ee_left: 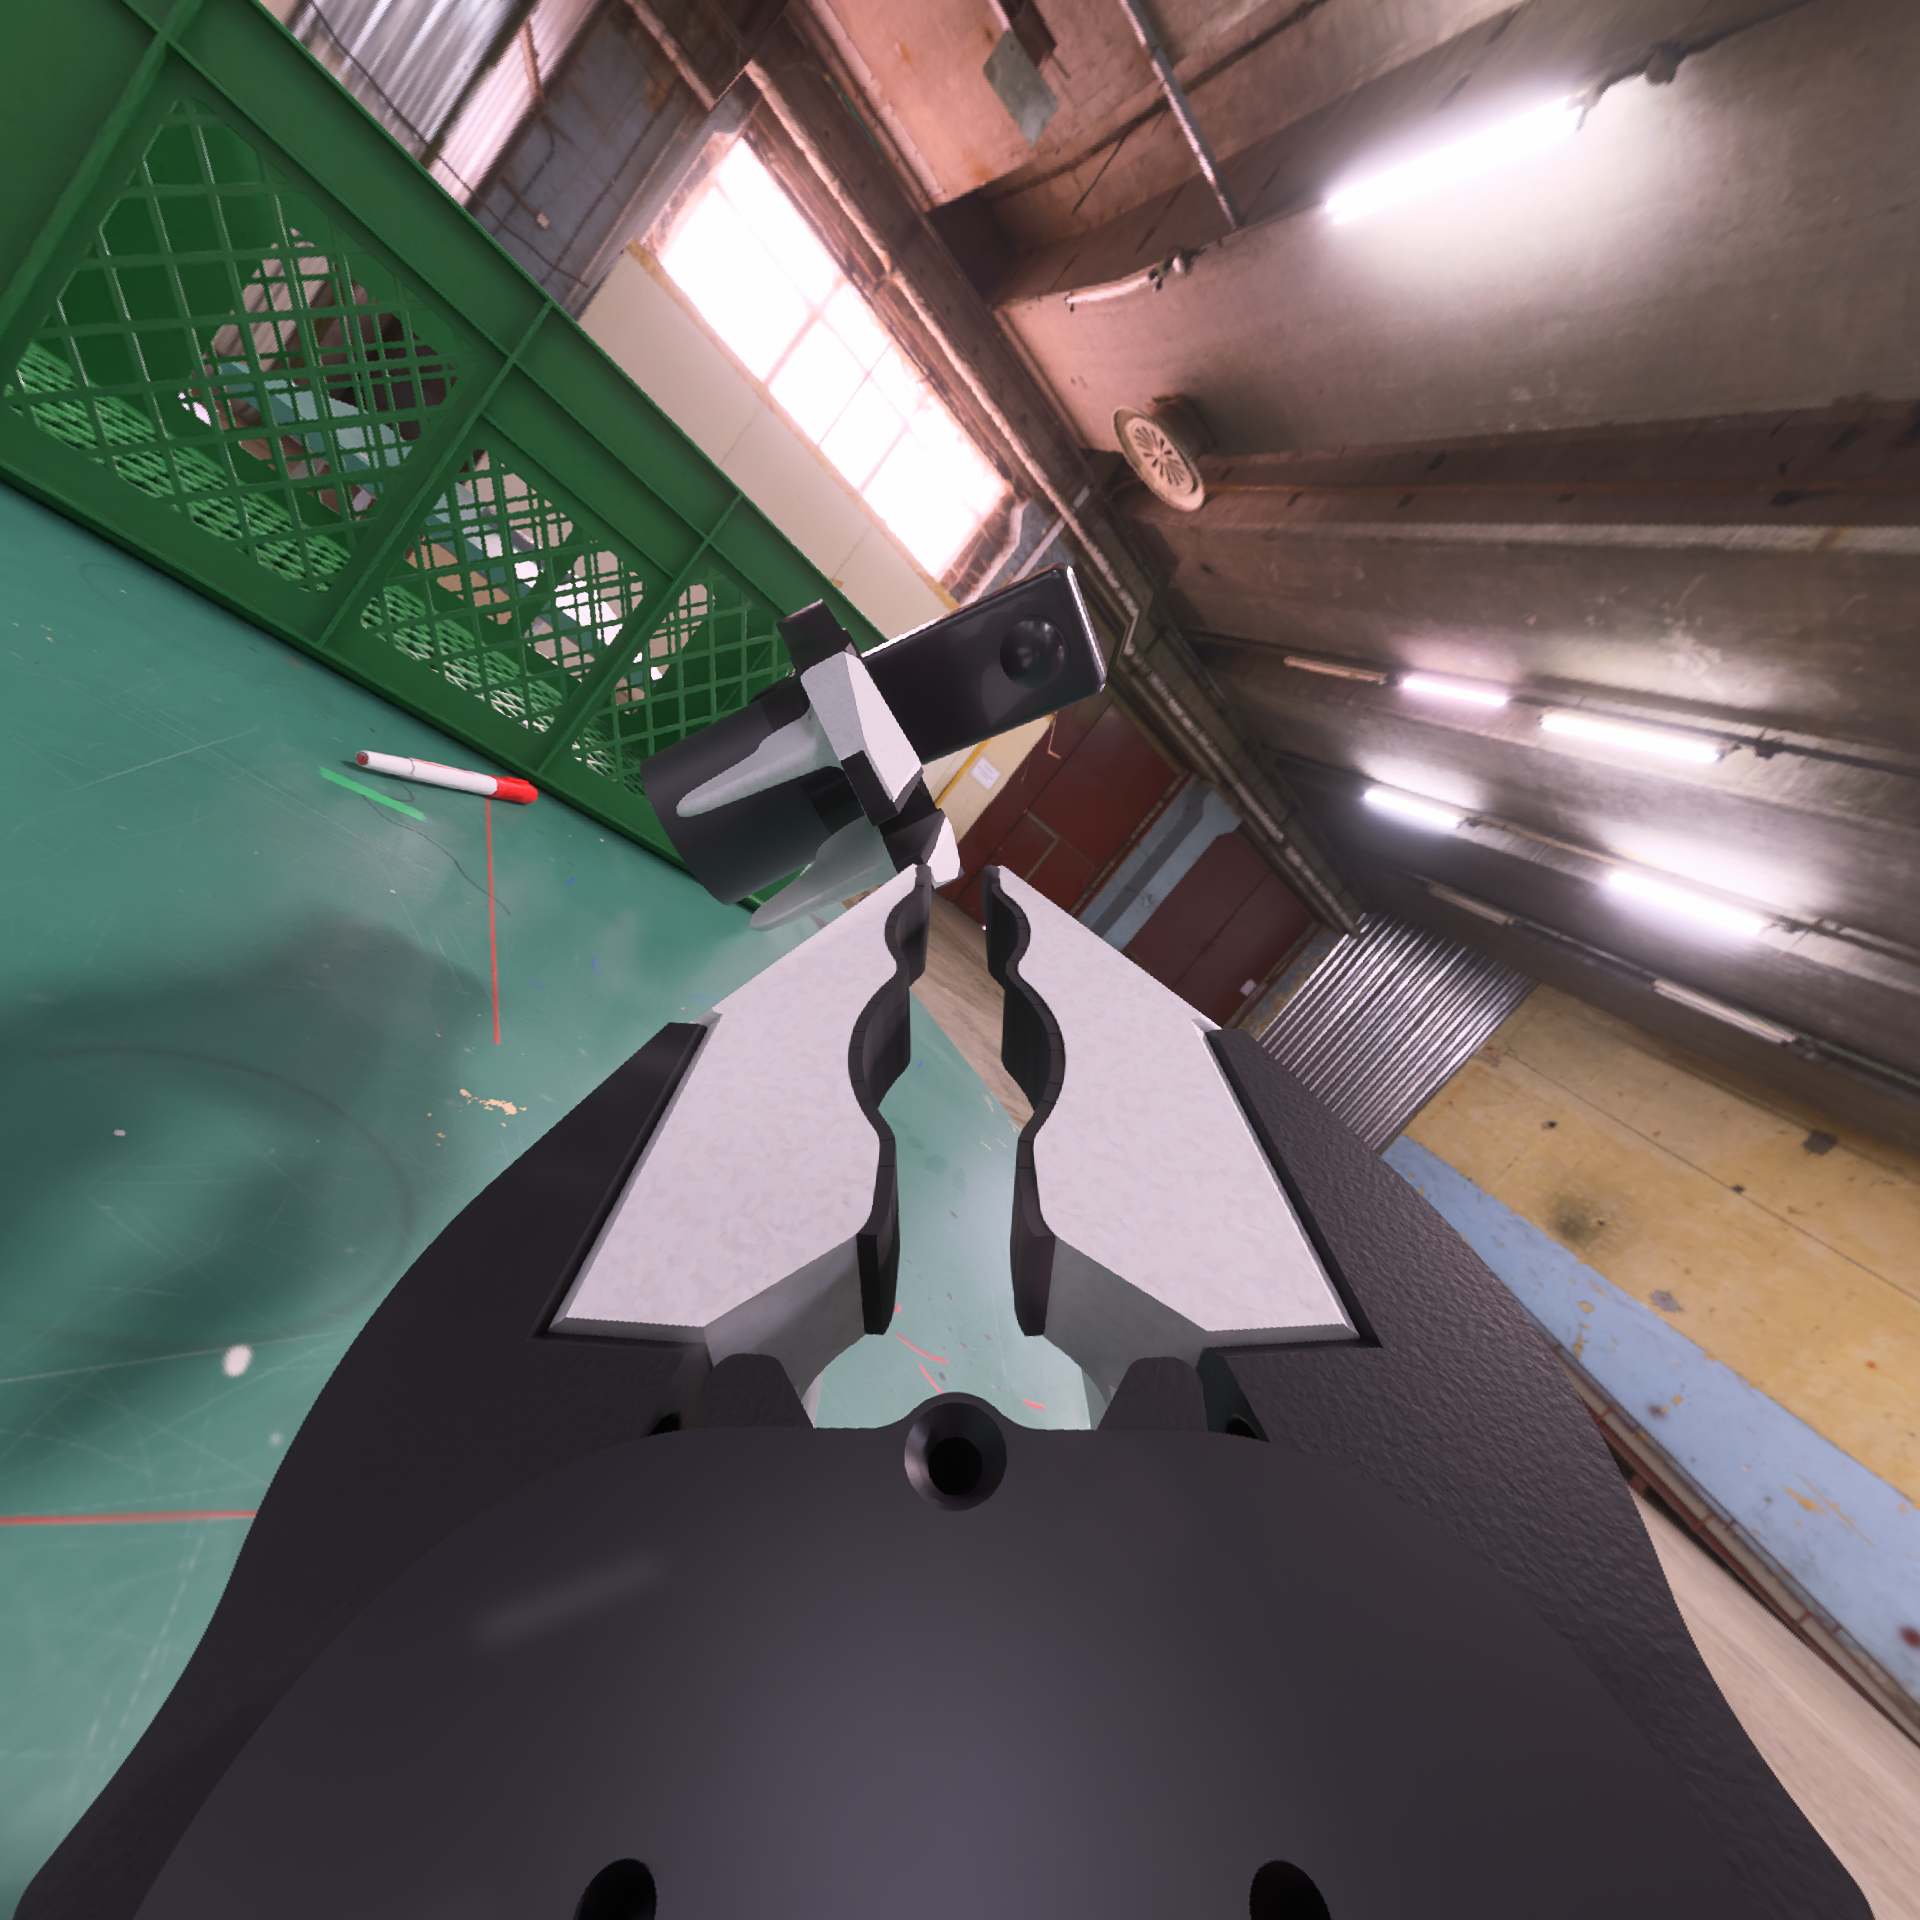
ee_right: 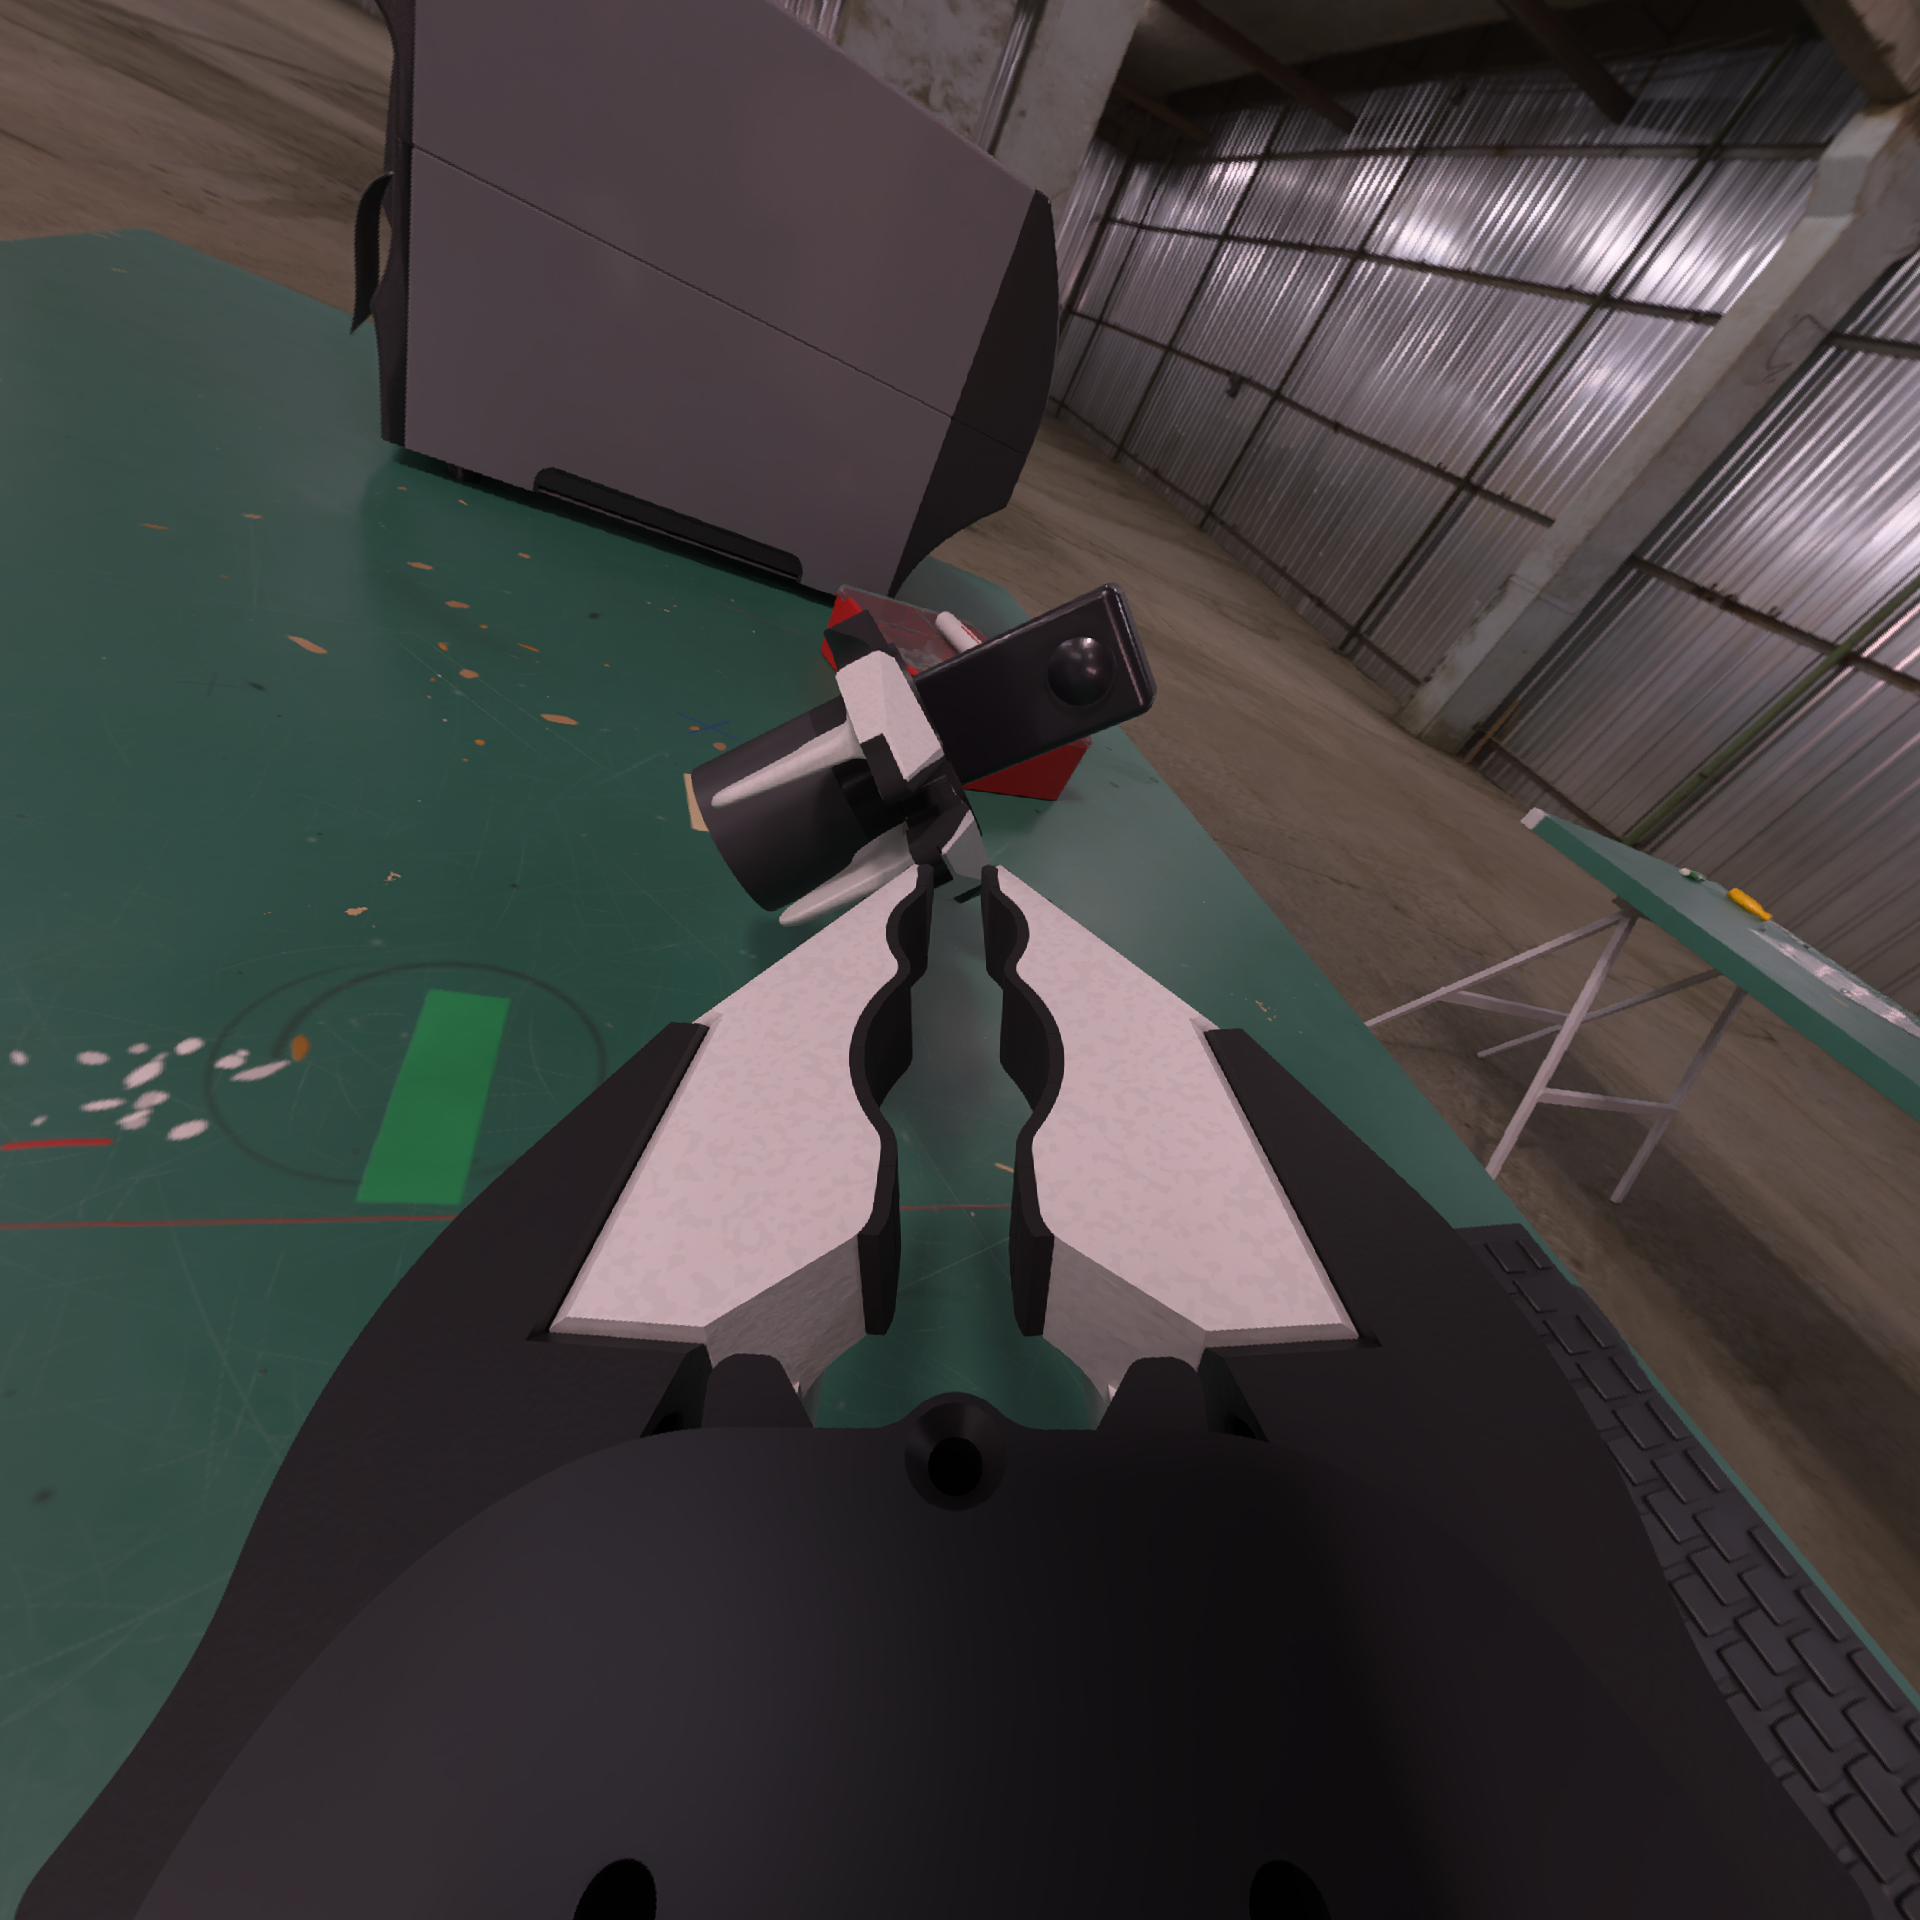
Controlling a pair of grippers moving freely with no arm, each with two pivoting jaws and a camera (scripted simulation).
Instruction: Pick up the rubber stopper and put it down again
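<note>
No rubber stopper shows in either view. In the left wrist view my left gripper (ee_left: 951, 883) is tilted above the green table (ee_left: 208, 1039), its jaws a narrow gap apart with nothing between them. The right gripper (ee_left: 932, 858) faces it, almost tip to tip. In the right wrist view my right gripper (ee_right: 954, 883) has the same narrow gap and is empty, and the left gripper (ee_right: 962, 847) points back at it just beyond its tips.
A green lattice crate (ee_left: 312, 364) stands at the table's far side, with a red-capped white marker (ee_left: 447, 776) in front of it. A grey machine (ee_right: 675, 312), a red box (ee_right: 1023, 774), a green tape patch (ee_right: 436, 1096) and a black ribbed mat (ee_right: 1714, 1558) also show.
</note>
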